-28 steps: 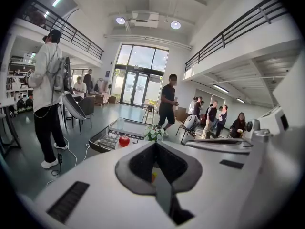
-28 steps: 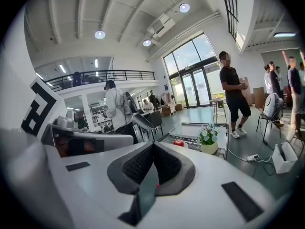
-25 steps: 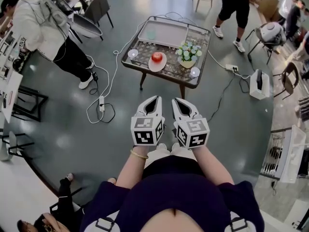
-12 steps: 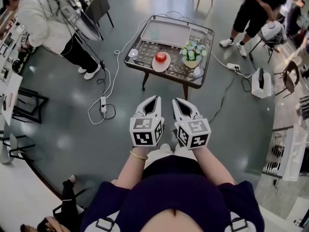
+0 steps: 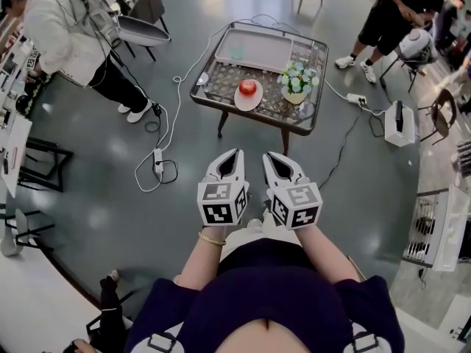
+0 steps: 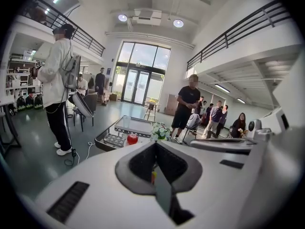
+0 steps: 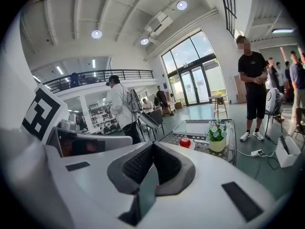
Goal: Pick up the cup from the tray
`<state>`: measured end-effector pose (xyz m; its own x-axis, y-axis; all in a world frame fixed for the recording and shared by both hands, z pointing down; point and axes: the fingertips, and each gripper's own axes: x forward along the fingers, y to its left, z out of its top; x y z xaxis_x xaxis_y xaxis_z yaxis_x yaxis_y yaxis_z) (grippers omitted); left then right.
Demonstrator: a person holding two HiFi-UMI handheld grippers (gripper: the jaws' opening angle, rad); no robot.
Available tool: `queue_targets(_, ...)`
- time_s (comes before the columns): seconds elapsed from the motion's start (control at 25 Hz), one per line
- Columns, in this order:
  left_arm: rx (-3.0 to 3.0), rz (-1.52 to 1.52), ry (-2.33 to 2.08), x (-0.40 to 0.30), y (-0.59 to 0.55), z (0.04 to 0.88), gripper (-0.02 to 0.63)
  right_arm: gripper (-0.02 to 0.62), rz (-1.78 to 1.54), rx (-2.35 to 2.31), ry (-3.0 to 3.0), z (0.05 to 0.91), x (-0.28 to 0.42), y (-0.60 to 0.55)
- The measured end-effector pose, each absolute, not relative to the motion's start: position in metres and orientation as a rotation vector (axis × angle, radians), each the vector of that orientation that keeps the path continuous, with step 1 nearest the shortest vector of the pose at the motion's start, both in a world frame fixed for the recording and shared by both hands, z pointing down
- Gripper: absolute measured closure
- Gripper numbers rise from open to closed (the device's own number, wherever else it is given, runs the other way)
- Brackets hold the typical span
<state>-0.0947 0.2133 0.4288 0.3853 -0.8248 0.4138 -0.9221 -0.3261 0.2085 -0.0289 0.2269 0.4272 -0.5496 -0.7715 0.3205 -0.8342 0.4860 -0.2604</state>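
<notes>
Left tongs (image 5: 235, 154): jaws pressed together, holding nothing.
Right tongs (image 5: 269, 157): jaws closed together, empty.
Cup (image 5: 236, 51): upright on tray (image 5: 265, 50), bench (image 5: 274, 103) far-left corner, well apart from both tongs.

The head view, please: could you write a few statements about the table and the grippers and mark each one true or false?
1. The apple sits on a plate on the table. True.
2. The left gripper holds the cup. False: it is shut on nothing, well short of the table; the cup stands in the tray.
3. The right gripper is shut. True.
4. The flowers stand in the tray. False: they stand on the table beside it.
</notes>
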Motion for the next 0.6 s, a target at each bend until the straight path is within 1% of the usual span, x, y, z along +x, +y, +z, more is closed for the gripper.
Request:
queue_targets(0.36,2.221,0.333,-1.515,-0.100,0.176,0.440,0.598,0.585,0.604,1.399,-2.558,0.436,-0.030,0.187)
queue_targets(0.6,2.197,0.322,-1.530,-0.100,0.129,0.447,0.598,0.586,0.575,1.363,-2.570,0.438,-0.031,0.137)
